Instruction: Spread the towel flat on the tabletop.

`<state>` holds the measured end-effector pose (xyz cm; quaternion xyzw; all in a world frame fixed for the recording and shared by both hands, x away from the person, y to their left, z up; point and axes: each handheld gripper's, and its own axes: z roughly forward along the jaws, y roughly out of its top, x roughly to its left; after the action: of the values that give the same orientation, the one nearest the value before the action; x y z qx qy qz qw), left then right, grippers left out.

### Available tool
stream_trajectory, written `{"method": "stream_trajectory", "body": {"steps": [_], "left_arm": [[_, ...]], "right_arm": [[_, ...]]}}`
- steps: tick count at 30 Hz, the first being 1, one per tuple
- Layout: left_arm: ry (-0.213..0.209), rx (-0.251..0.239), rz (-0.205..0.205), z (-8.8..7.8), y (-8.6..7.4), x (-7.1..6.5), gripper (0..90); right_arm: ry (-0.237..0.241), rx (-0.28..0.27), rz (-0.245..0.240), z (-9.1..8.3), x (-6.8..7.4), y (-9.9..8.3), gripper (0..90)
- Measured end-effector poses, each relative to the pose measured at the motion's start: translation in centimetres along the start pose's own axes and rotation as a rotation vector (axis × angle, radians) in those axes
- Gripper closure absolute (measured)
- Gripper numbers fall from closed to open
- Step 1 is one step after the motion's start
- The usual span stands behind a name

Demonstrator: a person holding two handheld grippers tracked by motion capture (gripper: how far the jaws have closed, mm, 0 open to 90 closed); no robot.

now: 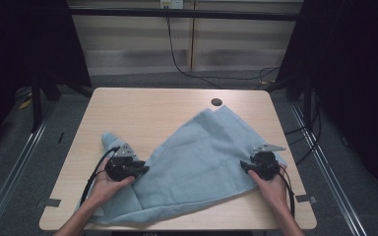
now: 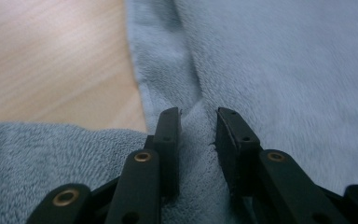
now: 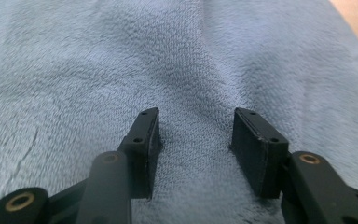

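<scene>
A light blue towel (image 1: 202,152) lies rumpled across the wooden table (image 1: 142,108), one corner reaching toward the far edge. My left gripper (image 1: 141,170) rests on the towel's left part and points right. In the left gripper view its jaws (image 2: 198,114) stand a little apart, a soft ridge of towel (image 2: 284,70) runs between them, and bare table (image 2: 51,60) shows at the upper left. My right gripper (image 1: 244,166) sits on the towel's right edge, pointing left. Its jaws (image 3: 196,116) stand wide open, low over flat towel (image 3: 121,56).
A round cable hole (image 1: 216,102) sits near the table's far edge, just beyond the towel's corner. Black cables (image 1: 177,64) run over the floor behind the table. Dark frames stand at both sides. Bare wood lies at the far left of the table.
</scene>
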<state>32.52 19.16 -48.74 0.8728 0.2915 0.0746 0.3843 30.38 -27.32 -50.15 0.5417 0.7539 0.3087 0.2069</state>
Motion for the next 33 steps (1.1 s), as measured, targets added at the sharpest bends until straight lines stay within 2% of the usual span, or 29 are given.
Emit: {"method": "stream_trajectory", "body": {"steps": [1,3,4,6,10,13,14,16,18,21,24,26,27,29,31,32,33], "left_arm": [[0.0,0.012,-0.001,-0.3,-0.2,-0.2,70.4],[-0.01,0.024,0.006,-1.0,-0.6,-0.7,69.4],[-0.023,0.027,0.006,-1.3,-0.8,-0.9,69.4],[-0.041,0.024,0.002,-1.7,-1.4,-1.3,68.4],[-0.088,0.024,-0.023,-2.4,-1.9,-2.0,67.7],[-0.094,0.018,-0.023,-2.8,-2.2,-2.5,67.8],[-0.09,0.016,-0.011,-3.0,-2.2,-2.5,68.2],[-0.083,-0.007,-0.015,-3.4,-2.1,-2.1,72.8],[-0.088,-0.006,-0.026,-3.3,-2.0,-1.4,75.8],[-0.072,-0.008,-0.032,-3.1,-1.9,-1.0,74.4],[-0.06,-0.01,-0.031,-3.0,-1.9,-0.7,69.1],[-0.061,0.012,-0.043,-2.6,-1.9,-0.3,67.4],[-0.059,0.02,-0.047,-2.3,-2.0,-0.1,67.4],[-0.062,0.025,-0.045,-2.0,-2.0,0.1,68.4],[-0.053,0.033,-0.04,-2.0,-1.9,0.0,69.2],[-0.051,0.043,-0.036,-2.0,-1.8,0.0,71.8],[-0.053,0.042,-0.034,-1.9,-1.8,0.0,74.0]], "right_arm": [[0.0,0.0,0.0,0.0,0.0,0.0,50.8],[-0.004,-0.017,-0.001,1.9,-0.1,1.7,49.1],[-0.004,-0.017,-0.001,1.9,-0.1,1.7,49.1],[0.01,-0.034,-0.012,3.1,0.0,2.6,48.9],[0.031,-0.041,-0.017,5.1,0.9,4.5,48.2],[0.062,-0.031,-0.022,6.3,1.7,5.9,45.4],[0.071,-0.034,-0.014,6.4,2.1,6.2,45.7],[0.108,-0.08,-0.024,5.9,3.1,6.5,45.6],[0.164,-0.102,-0.071,4.5,5.1,6.6,45.2],[0.276,-0.098,-0.116,2.2,7.9,5.9,44.3],[0.332,-0.063,-0.214,0.3,10.9,4.0,44.2],[0.371,-0.036,-0.239,-0.4,12.3,2.6,44.4],[0.378,-0.022,-0.247,-0.6,12.8,2.0,44.6],[0.361,0.018,-0.276,-0.8,13.4,0.5,44.5],[0.358,0.025,-0.269,-0.6,13.2,0.1,44.6],[0.339,0.04,-0.278,-0.5,12.9,-0.3,46.2],[0.334,0.018,-0.276,-0.4,12.6,-0.4,46.5]]}}
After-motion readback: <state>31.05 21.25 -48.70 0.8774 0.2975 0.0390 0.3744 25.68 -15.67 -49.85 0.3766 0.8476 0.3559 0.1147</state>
